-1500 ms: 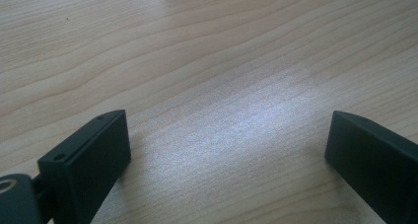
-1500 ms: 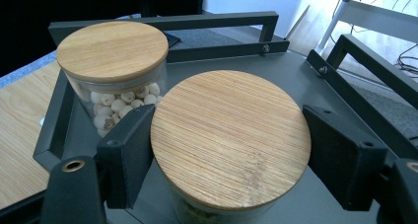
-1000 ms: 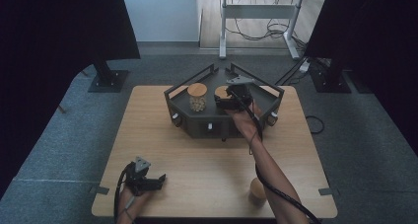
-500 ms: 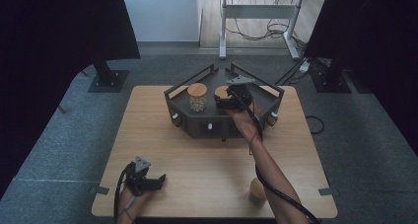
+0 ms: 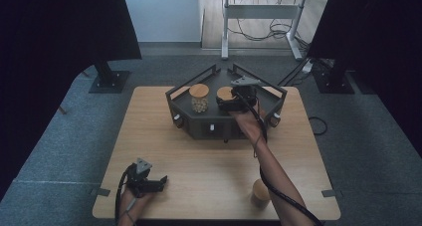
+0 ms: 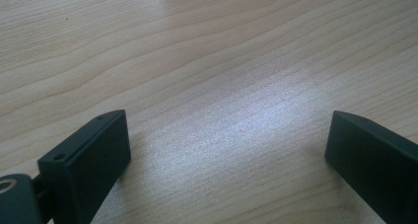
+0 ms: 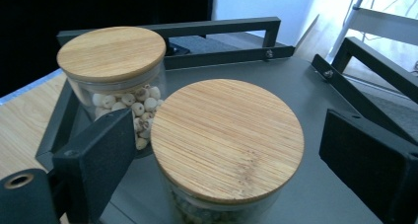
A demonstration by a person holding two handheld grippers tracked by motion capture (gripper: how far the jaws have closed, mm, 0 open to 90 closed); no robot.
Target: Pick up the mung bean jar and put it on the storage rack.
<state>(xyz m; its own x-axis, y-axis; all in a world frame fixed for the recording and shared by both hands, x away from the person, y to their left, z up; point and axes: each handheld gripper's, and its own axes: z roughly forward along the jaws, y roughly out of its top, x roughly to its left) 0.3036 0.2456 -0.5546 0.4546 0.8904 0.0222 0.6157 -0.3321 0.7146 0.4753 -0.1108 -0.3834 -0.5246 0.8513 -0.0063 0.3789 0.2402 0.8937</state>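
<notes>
No brand, label or readable writing is visible on any item.

Count of items: three jars with wooden lids, one dark tray, one table, two grippers.

My right gripper is at upper centre of the high view, over the dark hexagonal tray. Its jaws have just been opening. In the right gripper view they stand wide on either side of the near jar, which sits between them at lower centre of the frame; the pads do not press on it. This jar stands upright on the tray floor, its round wooden lid on, with dark contents that I cannot identify.

The second jar stands just beside it at upper left of the same view, holding pale round pieces, lid on. Whether the two jars touch, I cannot tell.

The third jar stands on the wooden table at lower right of the high view, well apart from the tray.

My left gripper is at lower left of the high view, low over the table. Its jaws are spread wide, with bare wood between them.
</notes>
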